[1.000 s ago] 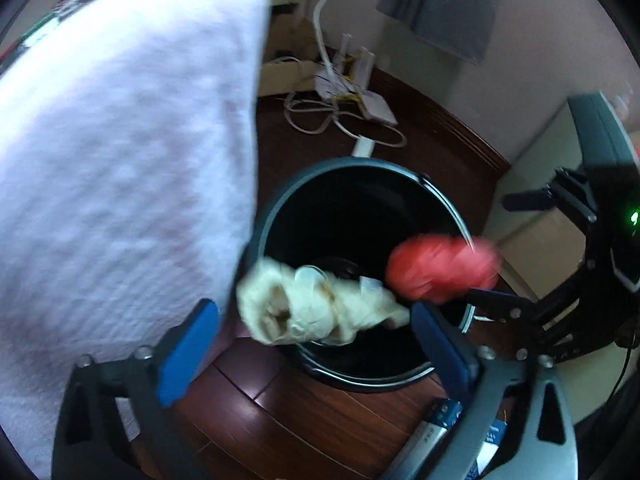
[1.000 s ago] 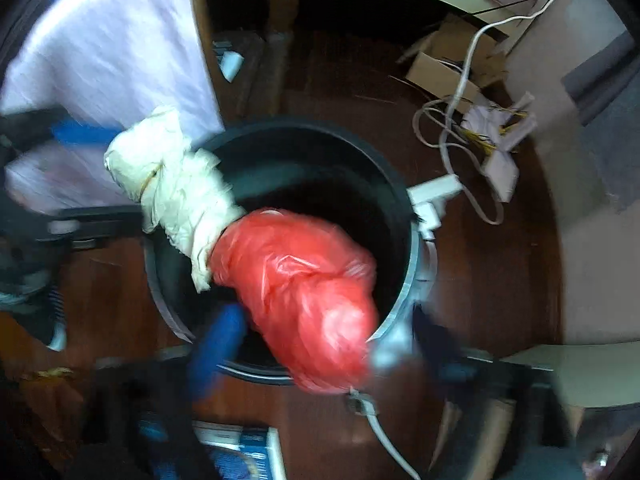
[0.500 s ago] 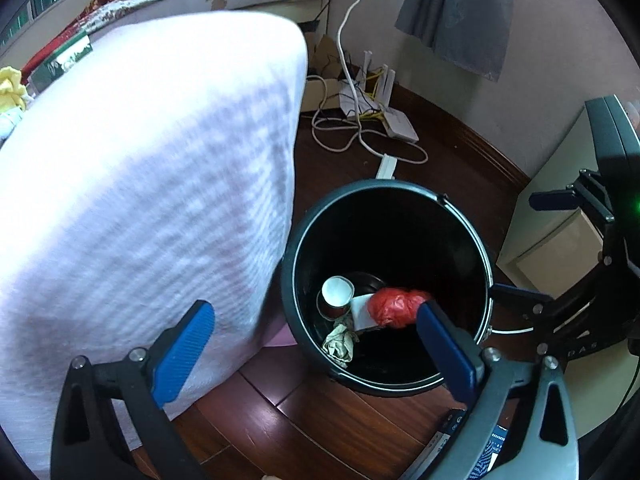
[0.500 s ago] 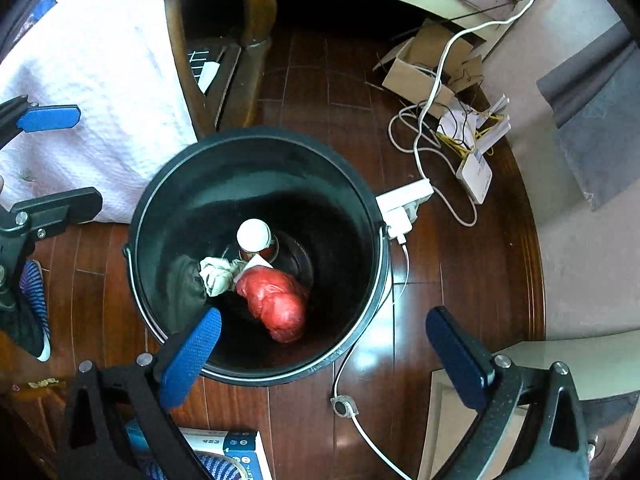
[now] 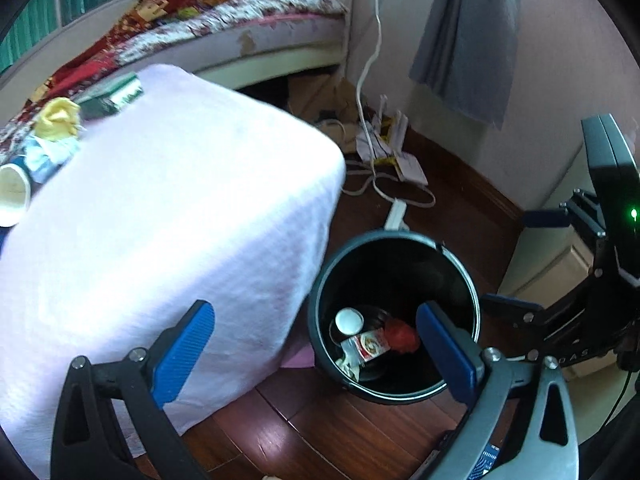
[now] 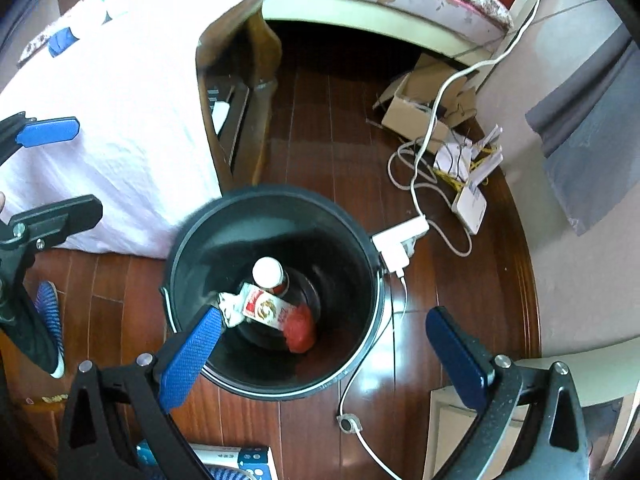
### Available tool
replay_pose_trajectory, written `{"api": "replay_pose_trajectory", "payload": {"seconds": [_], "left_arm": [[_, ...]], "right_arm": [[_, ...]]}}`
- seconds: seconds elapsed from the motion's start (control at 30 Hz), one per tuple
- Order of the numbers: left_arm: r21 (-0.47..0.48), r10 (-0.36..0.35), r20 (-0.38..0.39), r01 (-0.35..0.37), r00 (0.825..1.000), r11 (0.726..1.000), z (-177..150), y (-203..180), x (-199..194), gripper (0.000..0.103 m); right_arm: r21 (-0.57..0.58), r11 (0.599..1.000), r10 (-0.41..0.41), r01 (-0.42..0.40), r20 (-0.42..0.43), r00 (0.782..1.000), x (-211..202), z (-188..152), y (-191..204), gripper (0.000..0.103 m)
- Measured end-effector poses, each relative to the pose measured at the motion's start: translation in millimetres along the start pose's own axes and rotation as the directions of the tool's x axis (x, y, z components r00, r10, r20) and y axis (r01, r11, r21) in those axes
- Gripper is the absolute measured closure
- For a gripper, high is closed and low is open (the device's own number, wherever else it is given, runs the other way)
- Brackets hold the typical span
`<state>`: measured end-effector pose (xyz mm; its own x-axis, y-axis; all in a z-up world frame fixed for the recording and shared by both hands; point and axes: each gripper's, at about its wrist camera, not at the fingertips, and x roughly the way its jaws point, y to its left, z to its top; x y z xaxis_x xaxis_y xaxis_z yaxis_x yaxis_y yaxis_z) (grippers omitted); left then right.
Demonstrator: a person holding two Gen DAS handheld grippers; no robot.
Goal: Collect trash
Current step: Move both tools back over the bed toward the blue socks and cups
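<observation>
A black trash bin [image 5: 394, 248] [image 6: 372, 264] stands on the wood floor beside a table under a white cloth [image 5: 160, 216] [image 6: 120, 92]. Inside lie a red plastic bag [image 5: 402, 334] [image 6: 300, 326], a crumpled white tissue [image 5: 347, 363] [image 6: 230, 308], a printed wrapper [image 6: 266, 309] and a paper cup [image 5: 349, 320] [image 6: 267, 270]. My left gripper [image 5: 316, 354] is open and empty above the bin's near side. My right gripper [image 6: 324, 354] is open and empty above the bin. On the tabletop lie a yellow wad [image 5: 60, 118], a bluish wad [image 5: 48, 154] and a cup [image 5: 12, 190].
A power strip [image 6: 400, 242], white cables [image 6: 424, 168], papers and a cardboard box [image 6: 416, 112] lie on the floor behind the bin. A bed [image 5: 240, 36] is at the back. A pale cabinet [image 5: 560, 264] stands right of the bin. A shoe [image 6: 48, 328] is at left.
Both grippers let go: the tissue and the red bag dropped into the bin. Both grippers have since risen and stay open, so more of the table and room shows.
</observation>
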<state>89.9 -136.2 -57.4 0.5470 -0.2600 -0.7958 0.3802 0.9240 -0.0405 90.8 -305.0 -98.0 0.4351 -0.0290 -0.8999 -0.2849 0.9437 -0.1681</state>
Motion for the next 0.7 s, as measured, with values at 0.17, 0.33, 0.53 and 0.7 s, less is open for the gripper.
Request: {"api": "replay_pose_trajectory", "payload": {"seconds": [0.17, 0.33, 0.53, 0.7], "left_arm": [[-0.021, 0.022, 0.036, -0.021, 0.999, 1.0, 5.9, 12.8, -14.4, 0.002], [-0.044, 0.047, 0.067, -0.044, 0.997, 0.998, 7.3, 27.1, -27.6, 0.002], [-0.076, 0.085, 0.091, -0.078, 0.992, 0.994, 8.4, 49.2, -40.6, 0.002], [-0.111, 0.121, 0.105, -0.109, 0.987, 0.988, 7.5, 68.8, -50.8, 0.002]], "right_arm": [[-0.008, 1.0, 0.008, -0.007, 0.061, 0.998, -21.9, 16.4, 7.7, 0.0], [-0.023, 1.0, 0.014, -0.011, 0.116, 0.993, -41.3, 35.3, 17.5, 0.0], [-0.032, 0.999, 0.026, -0.022, 0.147, 0.989, -50.7, 52.4, 26.9, 0.0], [-0.055, 0.998, 0.045, -0.036, 0.171, 0.984, -57.8, 68.2, 40.6, 0.0]]}}
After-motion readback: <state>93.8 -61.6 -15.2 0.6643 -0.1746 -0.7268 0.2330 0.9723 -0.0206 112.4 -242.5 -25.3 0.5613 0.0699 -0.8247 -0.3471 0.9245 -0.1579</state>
